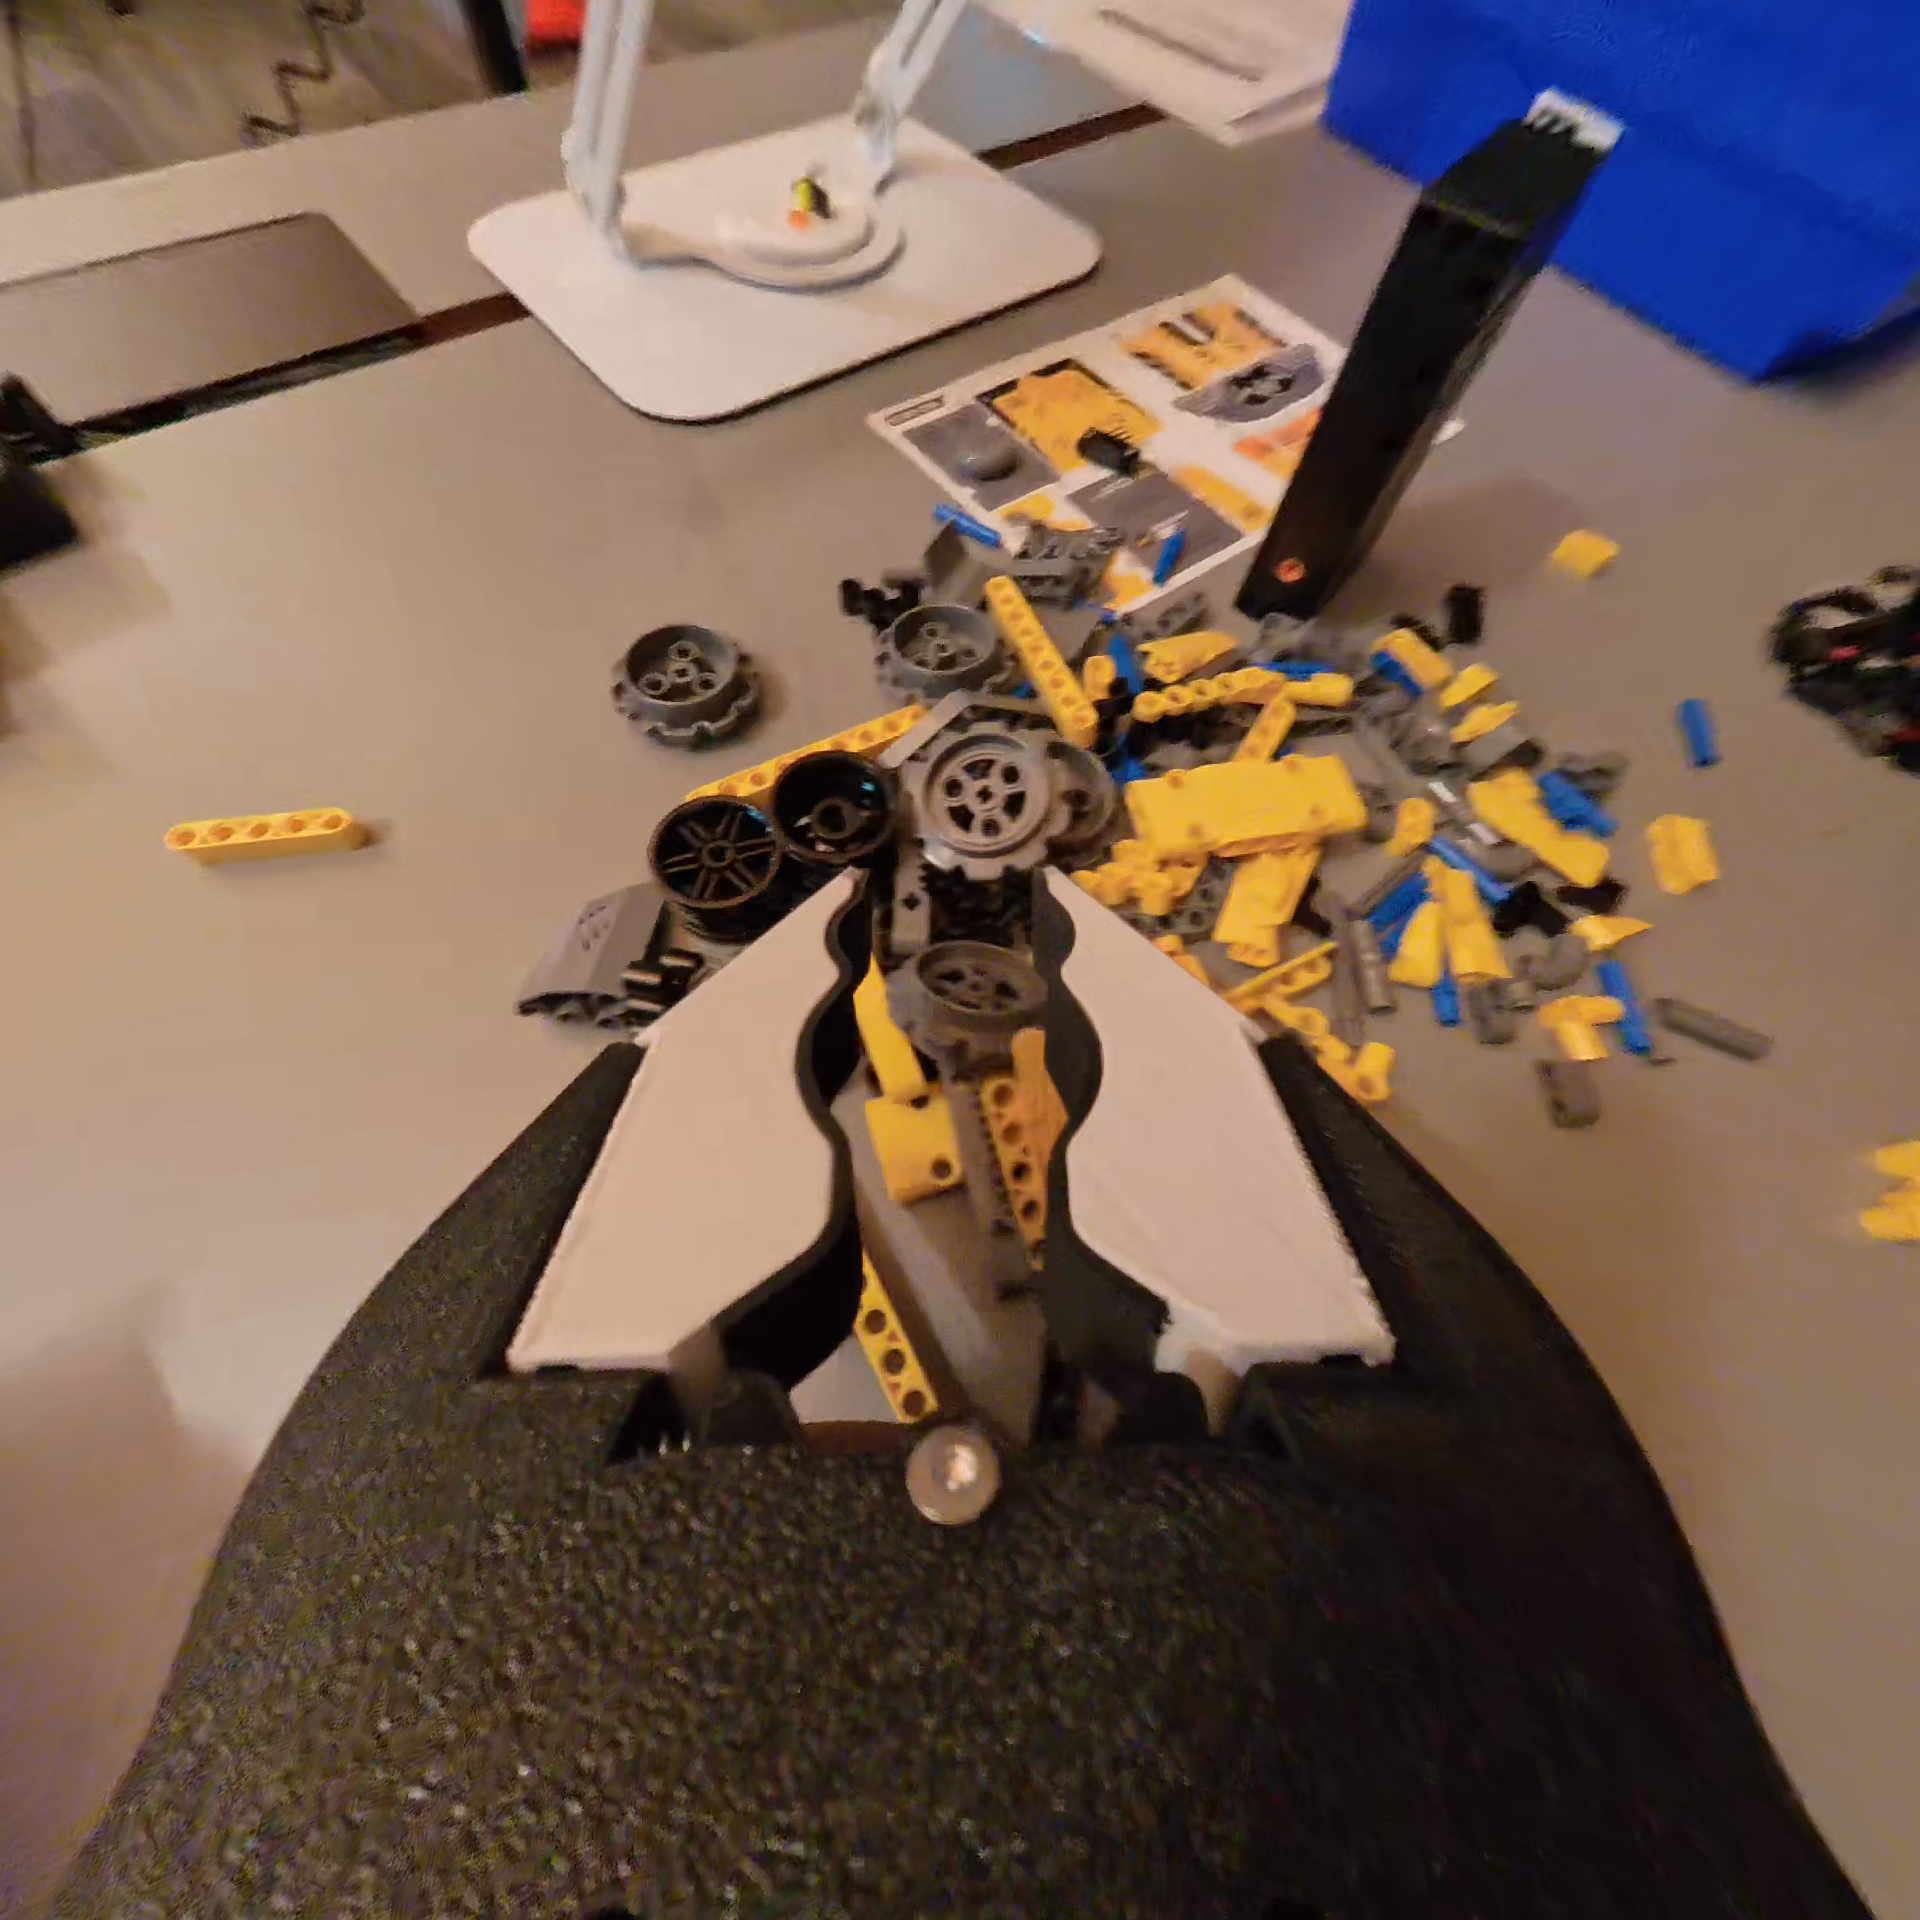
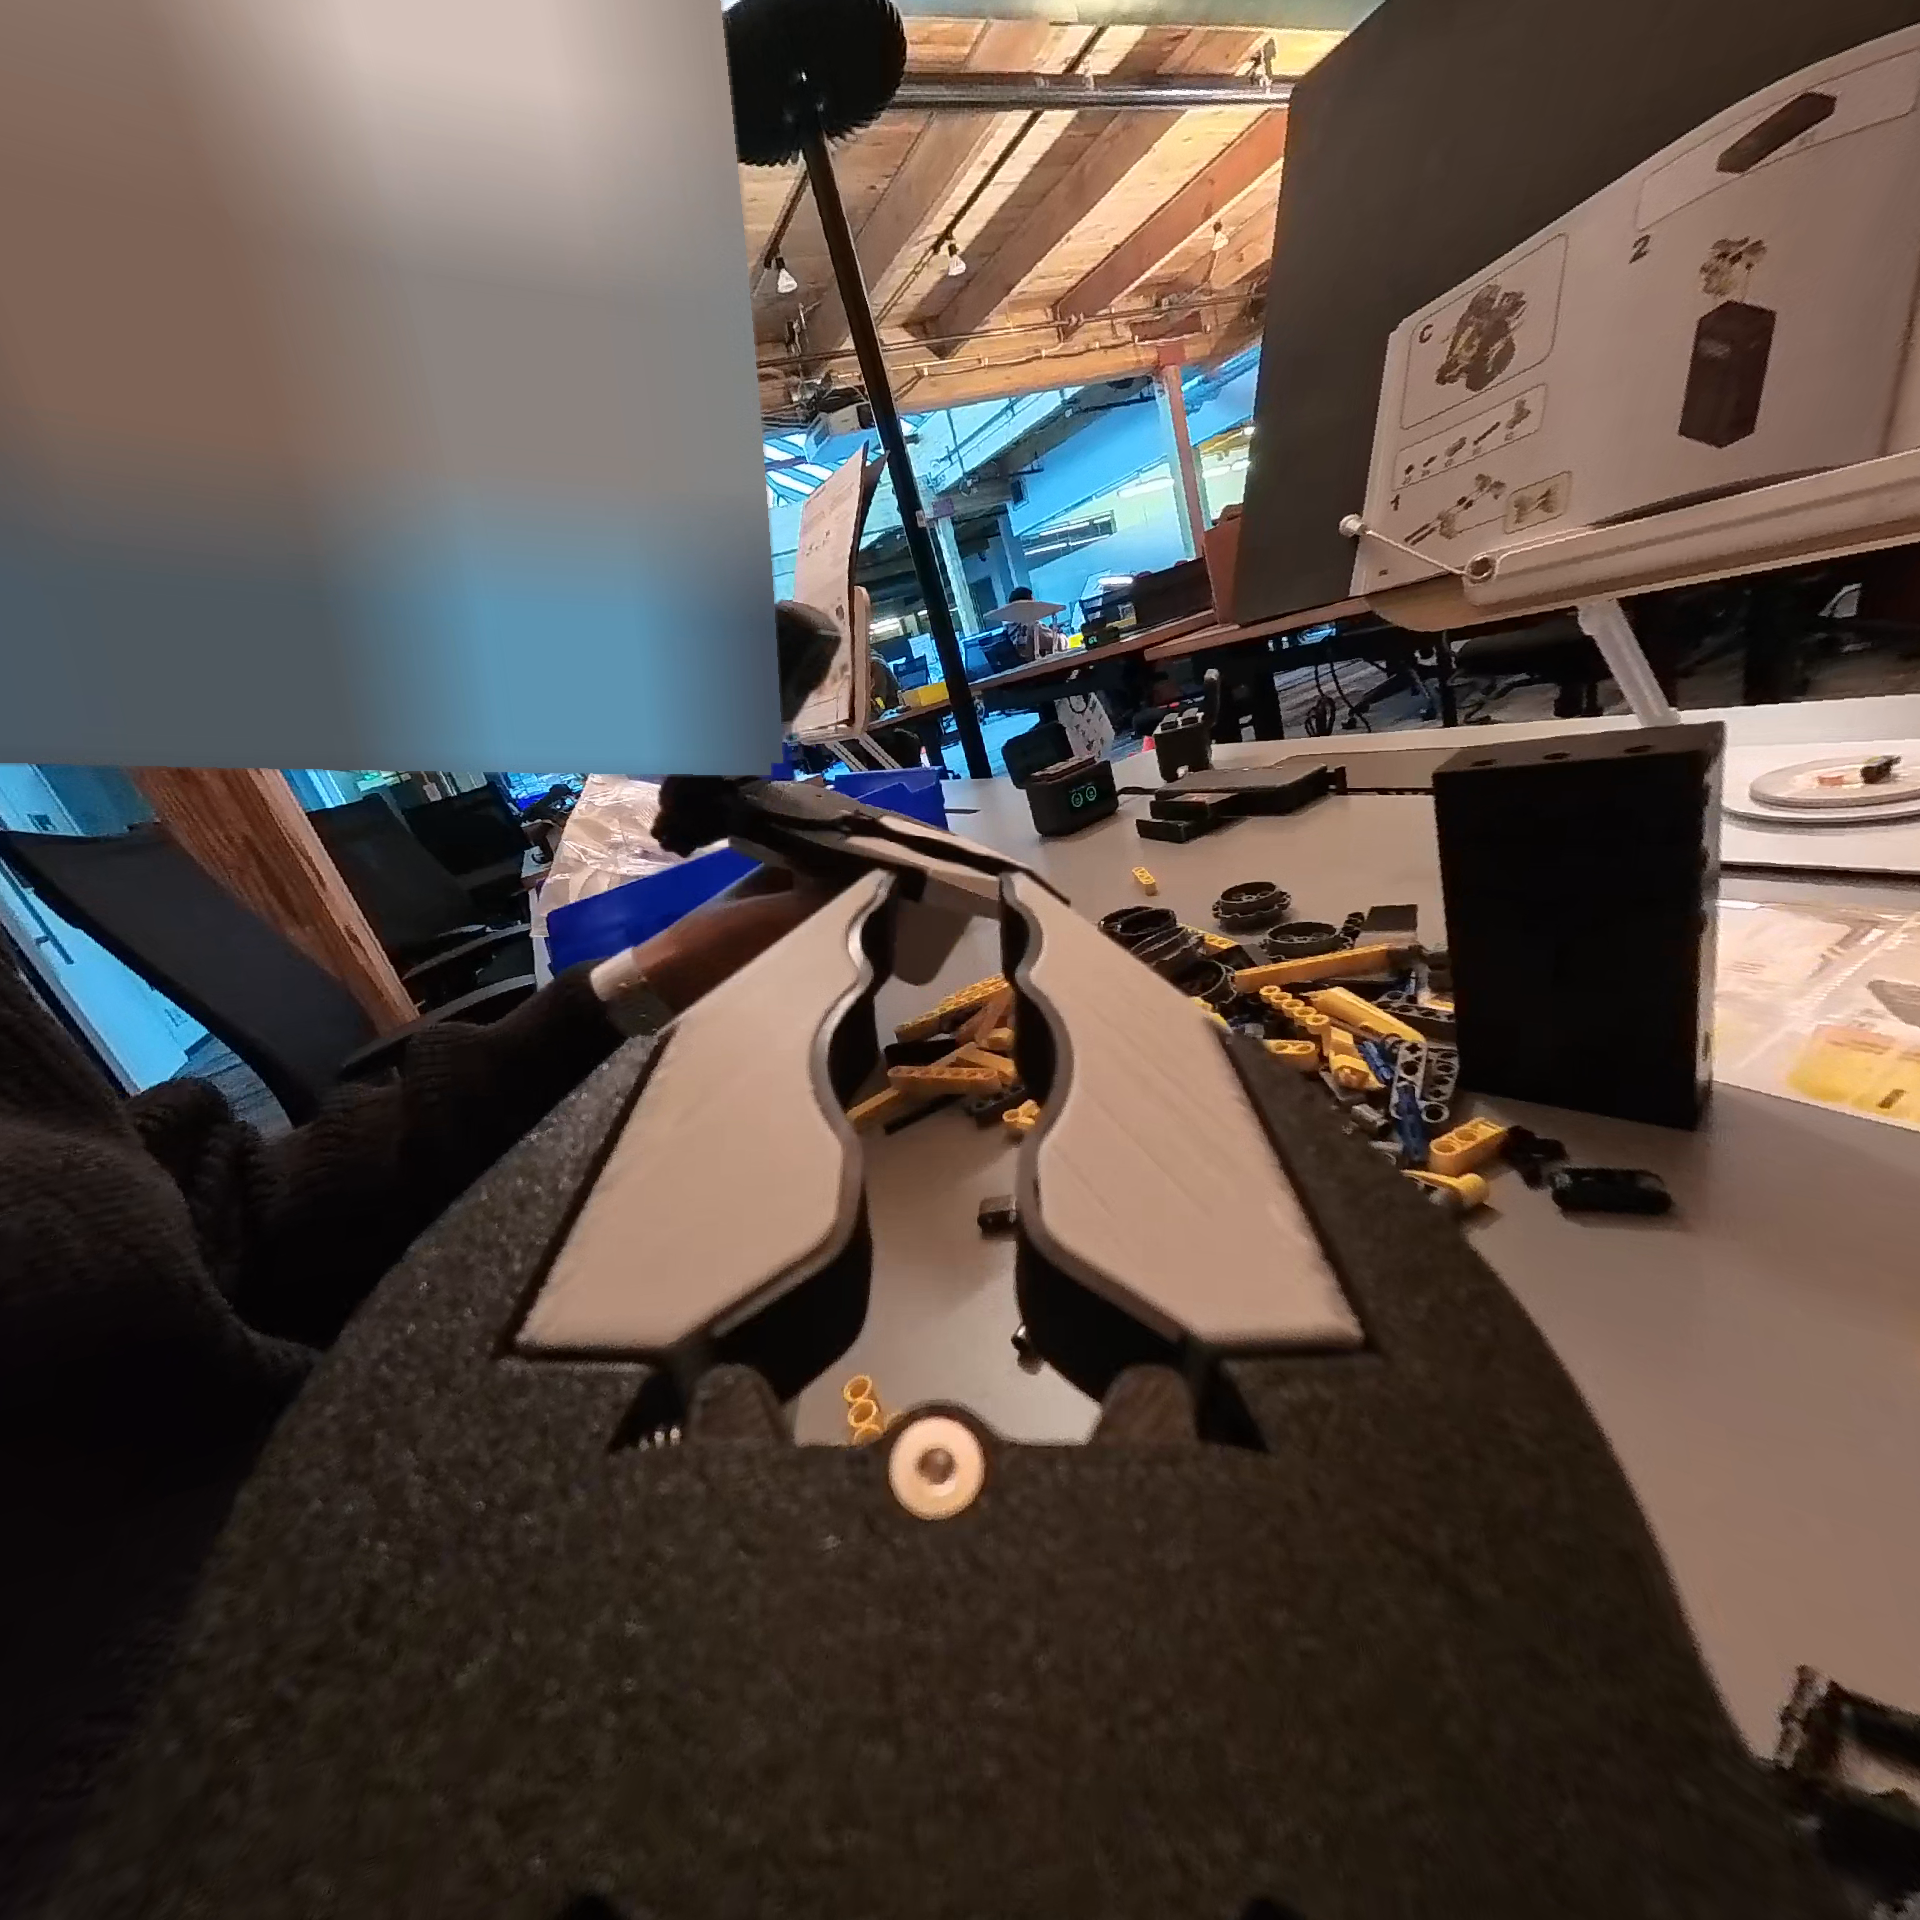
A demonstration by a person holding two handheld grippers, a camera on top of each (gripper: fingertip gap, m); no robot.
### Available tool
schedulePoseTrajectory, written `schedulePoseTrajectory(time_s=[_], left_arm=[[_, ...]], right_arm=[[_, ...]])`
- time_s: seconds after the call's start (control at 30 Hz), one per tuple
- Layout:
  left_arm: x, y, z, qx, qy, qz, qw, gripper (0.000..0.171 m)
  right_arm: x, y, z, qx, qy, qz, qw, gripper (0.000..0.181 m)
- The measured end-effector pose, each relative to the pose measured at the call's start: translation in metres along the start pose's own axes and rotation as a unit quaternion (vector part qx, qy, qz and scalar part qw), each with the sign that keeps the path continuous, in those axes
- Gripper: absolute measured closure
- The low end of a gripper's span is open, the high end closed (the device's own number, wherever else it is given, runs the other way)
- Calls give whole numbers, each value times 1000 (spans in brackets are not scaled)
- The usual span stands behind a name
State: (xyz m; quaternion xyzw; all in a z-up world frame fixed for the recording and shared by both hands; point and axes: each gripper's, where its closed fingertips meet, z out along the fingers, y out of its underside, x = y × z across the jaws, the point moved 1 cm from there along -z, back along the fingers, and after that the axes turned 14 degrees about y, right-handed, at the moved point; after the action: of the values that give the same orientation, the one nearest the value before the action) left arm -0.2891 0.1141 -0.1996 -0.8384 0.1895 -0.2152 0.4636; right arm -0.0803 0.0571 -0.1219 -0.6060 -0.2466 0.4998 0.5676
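grey table (image 1: 416,582), loose brick pile (image 1: 1299,831)

The left hand-held gripper (image 1: 951,883) is clamped narrow, the right hand-held gripper (image 2: 948,883) slightly parted and empty.

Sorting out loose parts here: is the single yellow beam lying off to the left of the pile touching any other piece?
No, the yellow beam lies alone on the grey table, apart from the pile.

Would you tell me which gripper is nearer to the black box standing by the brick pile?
Right. The right gripper hovers beside the black box; the left gripper sits across the brick pile from it.
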Motion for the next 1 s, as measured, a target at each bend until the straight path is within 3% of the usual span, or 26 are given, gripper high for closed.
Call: schedulePoseTrajectory(time_s=[0.1,0.2,0.83,0.9,1.0], left_arm=[[12,12,1,-39,35,-13,999,142],[12,22,-3,-65,29,-11,997,142],[16,21,-7,-46,22,-26,998,142],[17,19,-6,-70,10,-16,997,142],[3,19,-8,-170,-75,45,981,142]], right_arm=[[0,0,0,-2,0,0,1000,164],[1,0,0,-1,-1,4,1000,164],[-4,3,2,-4,-2,-16,1000,164],[-4,3,2,-4,-1,-16,1000,164],[-5,3,2,-4,-1,-19,1000,164]])
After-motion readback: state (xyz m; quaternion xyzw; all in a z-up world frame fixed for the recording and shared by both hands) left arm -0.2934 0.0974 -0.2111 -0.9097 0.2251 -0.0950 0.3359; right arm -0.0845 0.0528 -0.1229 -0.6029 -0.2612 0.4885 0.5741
